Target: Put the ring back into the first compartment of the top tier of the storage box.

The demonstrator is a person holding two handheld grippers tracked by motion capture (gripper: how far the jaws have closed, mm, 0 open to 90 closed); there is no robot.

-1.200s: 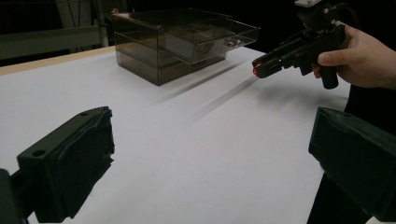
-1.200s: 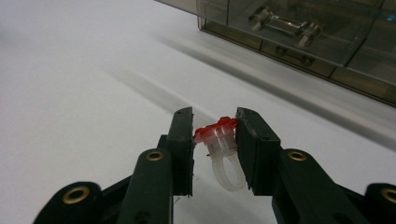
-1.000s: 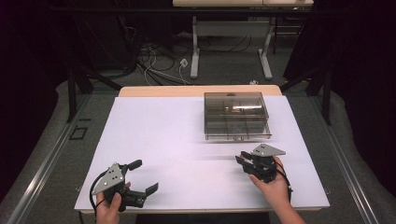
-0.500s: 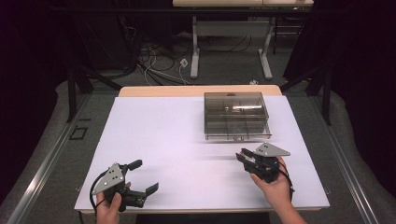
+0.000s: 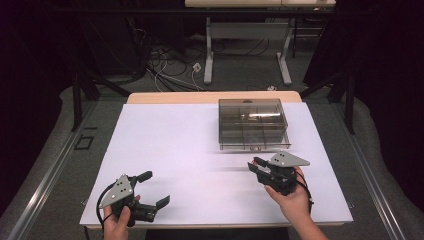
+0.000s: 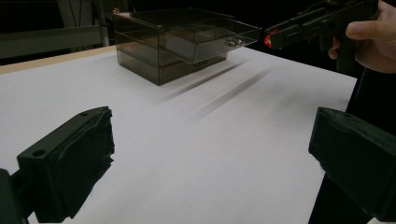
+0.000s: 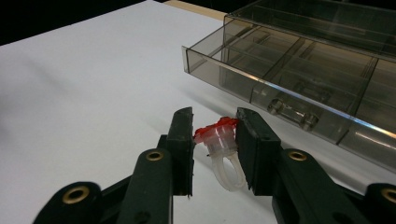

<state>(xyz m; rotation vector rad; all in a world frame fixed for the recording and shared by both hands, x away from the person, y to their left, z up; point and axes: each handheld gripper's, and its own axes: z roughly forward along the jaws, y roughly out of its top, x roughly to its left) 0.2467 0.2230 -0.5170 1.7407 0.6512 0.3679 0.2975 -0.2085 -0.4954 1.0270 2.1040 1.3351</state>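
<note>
Left gripper: the left gripper (image 5: pixel 154 190) sits at the near left corner of the table, held by the left hand (image 5: pixel 119 222), jaws spread wide with nothing between them; a black cable (image 5: pixel 102 207) loops beside it.
Right gripper: the right gripper (image 5: pixel 254 164) is held by the right hand (image 5: pixel 292 197) at the near right, above the sheet just in front of the box; its jaws pinch a small ring (image 7: pixel 219 144).
Ring: translucent white plastic band with a red top, gripped by its upper part, the band hanging below the jaw pads.
Surface: a white sheet (image 5: pixel 190 150) covers the table, and a strip of pale wood (image 5: pixel 175 97) shows along the far edge.
Box: a smoky clear plastic organiser box (image 5: pixel 251 122) stands on the far right part of the sheet, its drawer (image 7: pixel 289 88) pulled out toward the person.
Room: dark, with grey floor (image 5: pixel 50 160), tangled cables (image 5: pixel 165 60) and the white legs of another table (image 5: pixel 245 35) beyond.
Right gripper view: shows the ring up close and the drawer's dividers, with compartments that look bare.
Left gripper view: shows both wide-spread jaws low over the sheet, the stacked box with its drawer jutting out, and the other gripper with a red speck at its tip.
High view: shows the layout; the ring is too small to make out there.
</note>
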